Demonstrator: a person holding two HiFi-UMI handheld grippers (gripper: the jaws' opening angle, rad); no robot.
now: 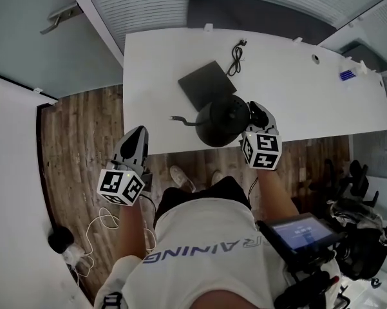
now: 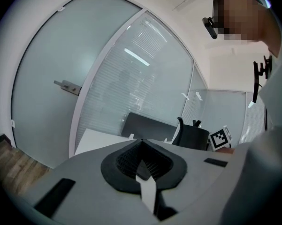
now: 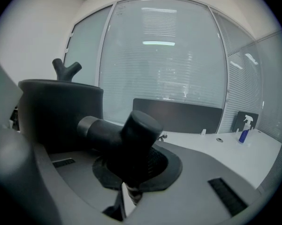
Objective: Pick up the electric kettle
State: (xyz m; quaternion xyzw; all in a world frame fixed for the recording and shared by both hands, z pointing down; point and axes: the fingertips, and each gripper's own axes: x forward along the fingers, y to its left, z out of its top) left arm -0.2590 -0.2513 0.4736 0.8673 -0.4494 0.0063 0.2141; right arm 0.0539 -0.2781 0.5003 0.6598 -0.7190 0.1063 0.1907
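The right gripper (image 1: 256, 117) has its fingers closed tight on the handle (image 3: 115, 135) of the electric kettle (image 1: 220, 122). The kettle is matte black all over, with a squat round body to the left of those fingers, a forked knob (image 3: 66, 69) on its lid, a thin curved spout (image 1: 183, 120) on the far side from the fingers, and a thick handle with a blunt round end. It sits at the near edge of the white surface (image 1: 296, 95), off its flat black base (image 1: 206, 84), which lies just beyond the fingers. The left gripper (image 1: 136, 140) hangs well apart to the left, over the wooden floor (image 1: 77, 140), with its fingers closed together on nothing.
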